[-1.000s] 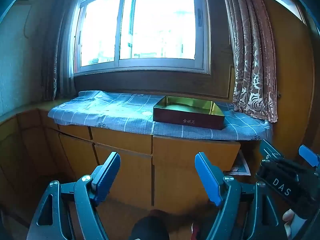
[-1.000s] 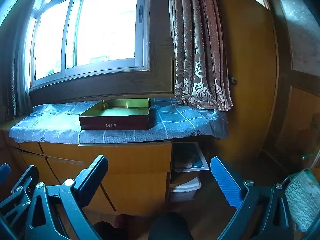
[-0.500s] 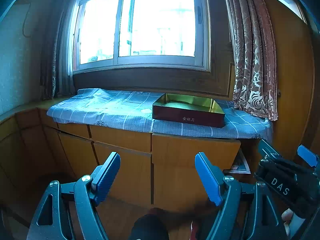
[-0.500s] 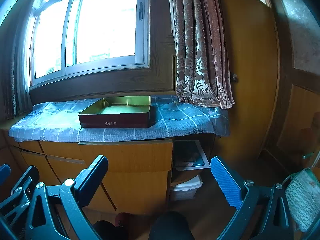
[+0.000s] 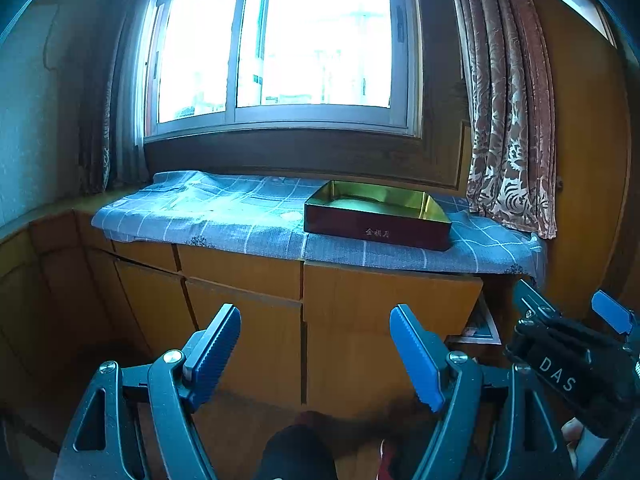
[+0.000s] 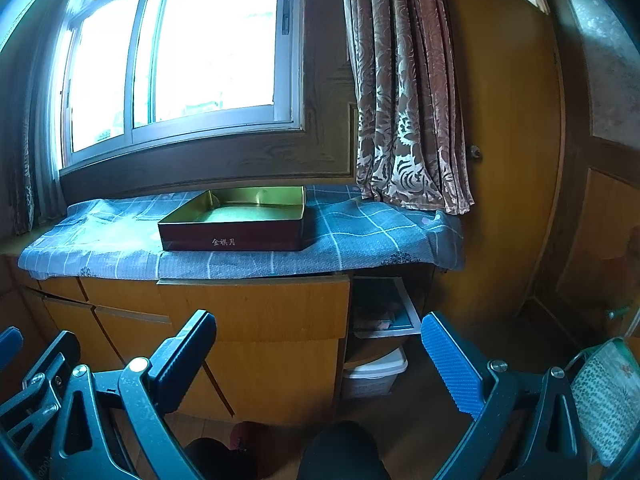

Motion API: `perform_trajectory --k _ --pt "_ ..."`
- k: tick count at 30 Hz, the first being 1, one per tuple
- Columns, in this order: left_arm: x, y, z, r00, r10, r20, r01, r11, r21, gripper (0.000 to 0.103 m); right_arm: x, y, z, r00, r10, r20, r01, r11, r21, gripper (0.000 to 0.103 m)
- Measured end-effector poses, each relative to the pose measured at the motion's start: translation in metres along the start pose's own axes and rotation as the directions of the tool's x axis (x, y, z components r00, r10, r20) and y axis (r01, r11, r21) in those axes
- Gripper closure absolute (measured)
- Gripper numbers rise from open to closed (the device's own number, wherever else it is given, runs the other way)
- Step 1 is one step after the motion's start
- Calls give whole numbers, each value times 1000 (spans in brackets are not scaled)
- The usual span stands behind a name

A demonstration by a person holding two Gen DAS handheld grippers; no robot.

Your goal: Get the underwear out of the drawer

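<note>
We find the left tool (image 5: 316, 350) spread wide, its blue-padded fingers (image 5: 214, 344) holding nothing, raised in front of a run of wooden cabinets (image 5: 240, 300) under a window (image 5: 280, 40). The right tool (image 6: 320, 364) is likewise spread and empty, and it also shows at the right edge of the left wrist view, just beside the left tool. The drawer (image 6: 256, 308) nearest both tools sits directly beneath the cabinet top; its plain wooden front stands slightly proud of the neighbouring fronts, and we cannot see into it. We see no underwear in either view, so we cannot tell where it lies. The cabinet top serves as a desk (image 6: 360, 236), covered by a blue checked cloth (image 5: 200, 216) that hangs over the near edge. An open tin box (image 6: 240, 220), dark red outside and gold inside, rests on the cloth toward the right, above the drawer. A patterned curtain (image 6: 404, 100) hangs at the right of the window, its hem touching the cloth. To the right of the drawer an open recess holds a framed picture (image 6: 400, 308) leaning above a white lidded tub (image 6: 376, 372). A wooden door (image 6: 512, 140) stands at the far right.
</note>
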State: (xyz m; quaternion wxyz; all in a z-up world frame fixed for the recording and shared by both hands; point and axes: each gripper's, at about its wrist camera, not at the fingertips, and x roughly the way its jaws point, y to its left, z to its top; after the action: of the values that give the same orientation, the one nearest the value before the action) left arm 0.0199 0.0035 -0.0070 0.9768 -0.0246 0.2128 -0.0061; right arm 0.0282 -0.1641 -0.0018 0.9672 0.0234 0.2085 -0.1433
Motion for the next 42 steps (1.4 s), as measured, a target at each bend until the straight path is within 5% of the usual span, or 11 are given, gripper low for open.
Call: perform_trajectory --k 42 --pt "36 -5 -3 995 -25 -94 26 1000 8 24 41 -2 -6 996 28 -86 -28 1000 -3 0"
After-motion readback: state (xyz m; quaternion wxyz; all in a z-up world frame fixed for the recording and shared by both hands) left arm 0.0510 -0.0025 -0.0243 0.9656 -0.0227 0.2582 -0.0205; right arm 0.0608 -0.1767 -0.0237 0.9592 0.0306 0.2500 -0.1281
